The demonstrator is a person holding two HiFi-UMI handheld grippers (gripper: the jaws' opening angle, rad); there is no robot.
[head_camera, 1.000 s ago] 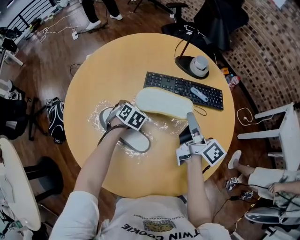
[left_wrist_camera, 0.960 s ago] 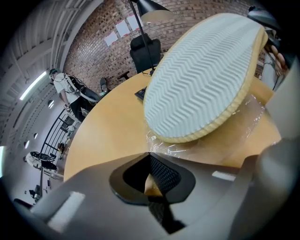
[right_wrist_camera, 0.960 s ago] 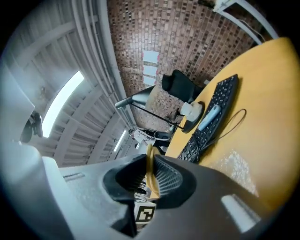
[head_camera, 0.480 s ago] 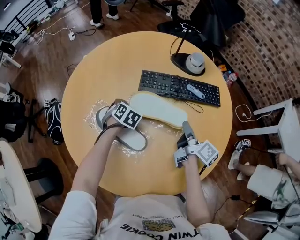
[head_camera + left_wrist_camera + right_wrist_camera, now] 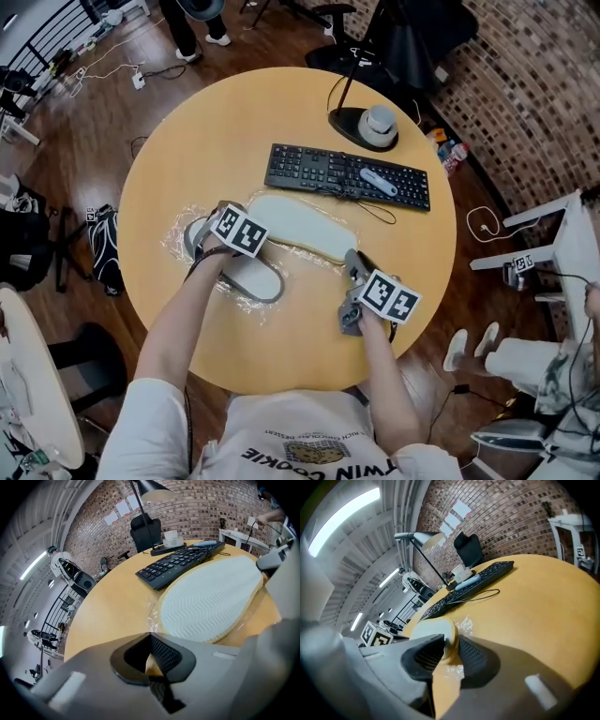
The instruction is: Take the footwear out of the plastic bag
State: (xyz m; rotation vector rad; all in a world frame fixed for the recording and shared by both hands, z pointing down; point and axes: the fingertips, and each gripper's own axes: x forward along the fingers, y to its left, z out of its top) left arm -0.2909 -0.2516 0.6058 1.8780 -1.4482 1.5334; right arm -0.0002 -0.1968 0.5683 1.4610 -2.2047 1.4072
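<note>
Round yellow-wood surface (image 5: 281, 108) on dark plank floor, brick wall off to the right. Far left, on the floor beside the surface, black bag (image 5: 108, 246). On the surface's left part, crumpled clear plastic bag (image 5: 185, 228), with grey slipper (image 5: 251, 278) lying strap-up amid the film; inside or merely on top, not clear from any view. Above that slipper, left claw (image 5: 150, 637), marker cube uppermost, tips pressed together right at the edge of the crinkled film; caught film between them neither confirmed nor ruled out. Just right of it, pale shoe (image 5: 302, 225) turned sole up, ribbed tread showing inside a tan rim, lying across the middle of the surface with film under its near edge. Behind the shoe, black keyboard (image 5: 323, 169) with a pale oblong thing (image 5: 373, 181) resting on its right-hand keys, cable looping toward the shoe. Further back, black lamp base (image 5: 352, 122) carrying a white round item. At the shoe's right end, right claw (image 5: 449, 649), clamped on the tan rim from both sides, film bunched just beneath. Beyond the surface's right edge, white chair (image 5: 553, 248) on the floor.
</note>
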